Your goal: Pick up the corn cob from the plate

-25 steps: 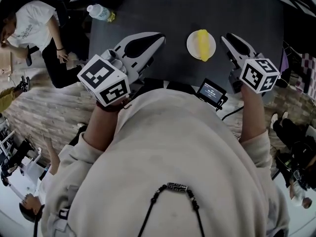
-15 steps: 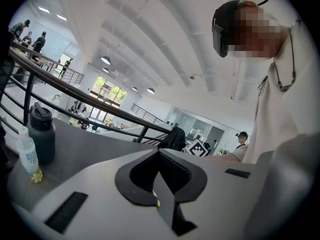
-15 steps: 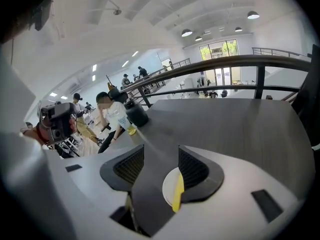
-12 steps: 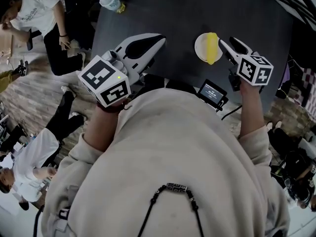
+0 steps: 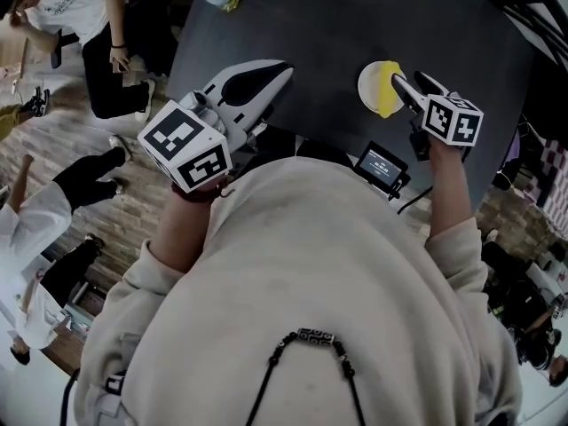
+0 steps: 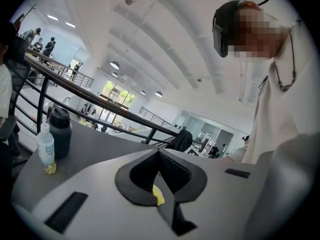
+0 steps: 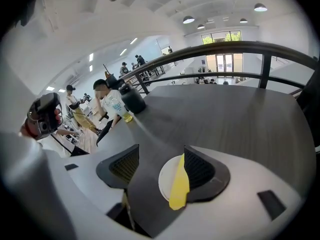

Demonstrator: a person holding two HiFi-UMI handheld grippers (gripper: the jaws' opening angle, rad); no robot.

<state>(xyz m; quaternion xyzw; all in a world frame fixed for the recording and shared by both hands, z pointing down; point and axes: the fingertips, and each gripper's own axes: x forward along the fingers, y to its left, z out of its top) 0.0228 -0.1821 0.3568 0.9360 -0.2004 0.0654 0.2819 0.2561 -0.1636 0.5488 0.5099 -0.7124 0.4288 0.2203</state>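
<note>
**Right jaws opening over the corn on the plate**

The corn cob (image 5: 385, 92) lies on a small white plate (image 5: 366, 82) on the dark table (image 5: 337, 16), towards the person's right side. In the head view the right gripper (image 5: 411, 85) reaches down to the plate, with its marker cube nearer the person. One jaw tip is over the corn and the other is past the plate's edge.

The right gripper view shows the right gripper (image 7: 161, 156) with its jaws apart and opening. The plate (image 7: 167, 181) shows in the gap between them. The corn cob (image 7: 179, 189) lies along the inner edge of the jaw on the right of that view. Whether that jaw touches the corn cannot be told, and nothing is clamped.

The left gripper (image 5: 286, 64) is held over the near left part of the table, well apart from the plate. In the left gripper view its jaws are together, tips meeting, with nothing held. A small yellow patch (image 6: 158, 197) shows through the opening behind the tips, but what it is cannot be told.

A clear bottle (image 6: 46, 151) and a dark flask (image 6: 60, 136) stand just beside each other at the table's far left edge. A small device with a screen (image 5: 382, 165) sits at the near edge. Other people stand on the floor to the left.
</note>
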